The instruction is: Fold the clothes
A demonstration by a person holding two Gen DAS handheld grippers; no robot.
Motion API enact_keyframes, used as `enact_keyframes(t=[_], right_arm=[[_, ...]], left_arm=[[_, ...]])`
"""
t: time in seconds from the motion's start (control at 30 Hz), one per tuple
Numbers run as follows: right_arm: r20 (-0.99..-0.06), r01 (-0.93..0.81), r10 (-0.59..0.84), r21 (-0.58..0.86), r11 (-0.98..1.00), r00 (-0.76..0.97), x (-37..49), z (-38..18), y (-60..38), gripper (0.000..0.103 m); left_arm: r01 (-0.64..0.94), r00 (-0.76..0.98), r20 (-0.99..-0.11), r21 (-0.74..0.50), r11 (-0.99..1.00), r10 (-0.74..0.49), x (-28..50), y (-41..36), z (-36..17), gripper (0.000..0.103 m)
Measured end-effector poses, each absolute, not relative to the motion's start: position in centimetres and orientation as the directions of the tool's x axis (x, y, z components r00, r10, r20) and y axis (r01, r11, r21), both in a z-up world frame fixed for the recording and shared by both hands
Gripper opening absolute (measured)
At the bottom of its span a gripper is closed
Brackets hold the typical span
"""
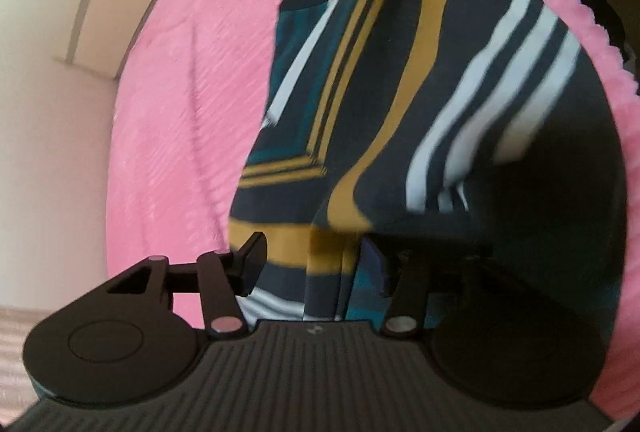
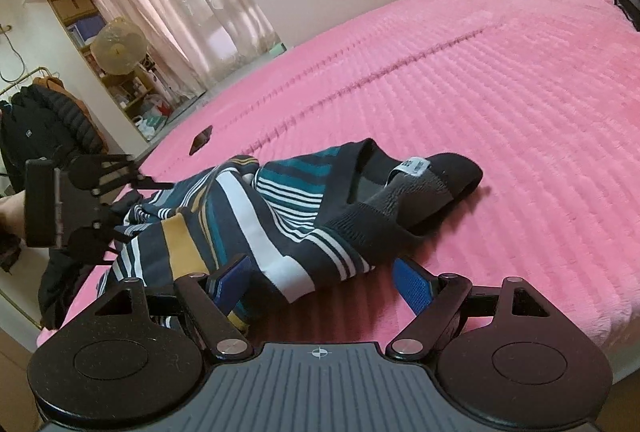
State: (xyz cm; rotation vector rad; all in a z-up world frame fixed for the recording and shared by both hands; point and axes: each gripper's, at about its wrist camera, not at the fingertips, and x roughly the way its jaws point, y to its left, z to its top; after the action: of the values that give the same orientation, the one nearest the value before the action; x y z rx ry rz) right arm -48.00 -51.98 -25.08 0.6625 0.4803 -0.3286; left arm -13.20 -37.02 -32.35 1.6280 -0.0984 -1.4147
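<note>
I am working on a striped sweater (image 2: 280,207) that lies bunched on the pink bedspread (image 2: 500,103), near the bed's edge closest to me. It is dark navy with white, teal and mustard stripes; its dark collar with a white label (image 2: 416,164) points away from me across the bed.

My left gripper (image 1: 314,264) sits low over the sweater's hem. Its fingers stand apart, and folds of navy and mustard cloth fill the gap between them, yet I cannot tell whether the pads truly pinch the cloth. From the right wrist view I see this gripper from the side at the left end of the sweater, touching the fabric.

My right gripper (image 2: 320,280) is spread wide. Its left blue pad (image 2: 232,282) rests against a striped edge of the sweater, while the right blue pad (image 2: 414,286) stands clear over bare bedspread.

A small dark flat object (image 2: 201,139) lies farther off on the bedspread. Beyond the bed hang pale curtains (image 2: 180,11) and dark jackets (image 2: 44,127) on a rack.
</note>
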Motion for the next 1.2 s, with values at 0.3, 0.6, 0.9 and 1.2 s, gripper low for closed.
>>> enact_keyframes(t=[0.3,0.6,0.9,1.2], right_arm=[[-0.523,0.44,-0.133,0.522,0.731,0.842,-48.2,-25.6,-51.8,0.085],[-0.383,0.335,-0.119,0.568,0.752,0.916,-45.9,-23.2,-50.1,0.085],[-0.454,0.198,0.055,0.492,0.848,0.889,-33.5,-24.8,-48.2,0.089],[-0.486,-0.005,0.15,0.287,0.958,0.861,-18.2,-25.8,-44.1,0.076]], left_arm=[[0.556,0.32,-0.647,0.72,-0.416,-0.692,-11.3,-38.5,-29.6,0.01],[0.437,0.709,-0.199,0.877,0.2,-0.677,-5.8,-30.1,-13.7,0.011],[0.22,0.963,-0.113,0.853,0.473,-0.246,2.7,-16.2,-12.4,0.01],[0.307,0.952,-0.253,0.811,0.498,-0.174,6.5,-11.6,-20.4,0.011]])
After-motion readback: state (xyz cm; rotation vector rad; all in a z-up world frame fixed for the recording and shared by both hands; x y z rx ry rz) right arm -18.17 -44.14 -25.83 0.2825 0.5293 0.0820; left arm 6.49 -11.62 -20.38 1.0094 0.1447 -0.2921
